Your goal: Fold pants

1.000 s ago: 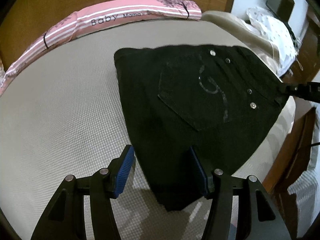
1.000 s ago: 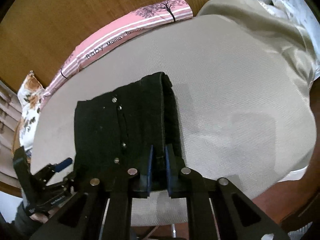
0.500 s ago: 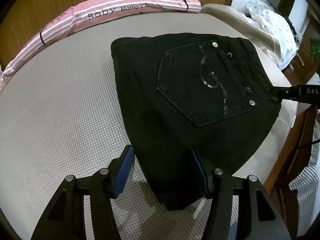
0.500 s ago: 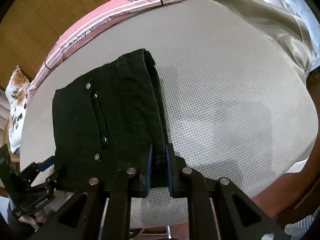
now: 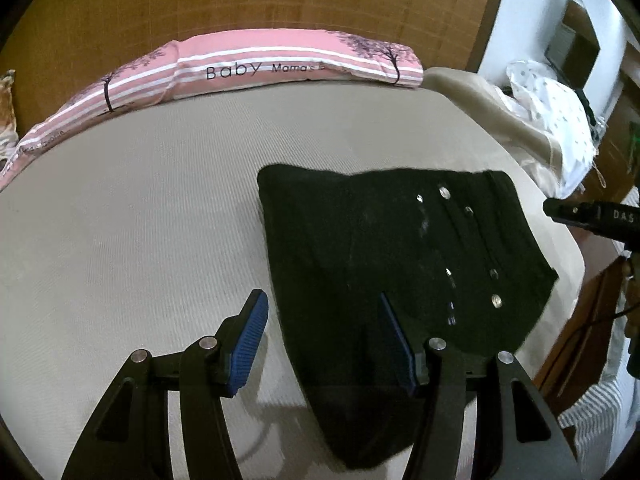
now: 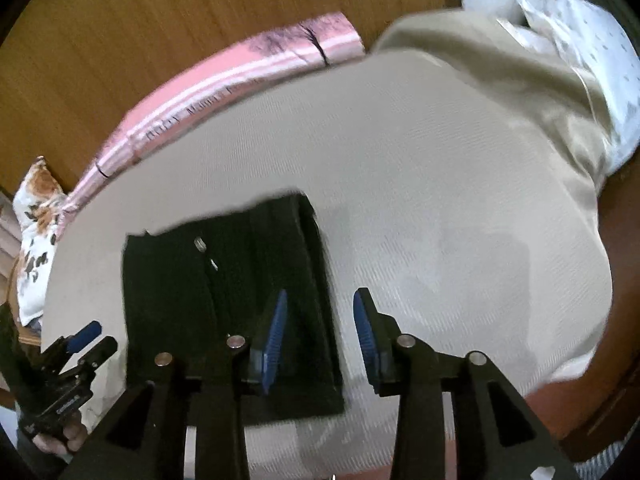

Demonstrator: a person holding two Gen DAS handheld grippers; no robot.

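The folded black pants (image 5: 384, 264) lie flat on the beige bed (image 5: 140, 216). The left claw (image 5: 324, 344) hovers spread and empty; the right claw (image 6: 320, 332) is opening, pinching nothing.

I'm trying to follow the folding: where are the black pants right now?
The folded black pants lie flat on the beige bed, toward its right side in the left wrist view, well short of the pink pillow along the headboard.

Right wrist view smeared by motion blur; pillow (image 6: 224, 92) lettering unreadable; person's hand (image 6: 64, 438) cut by the frame edge.
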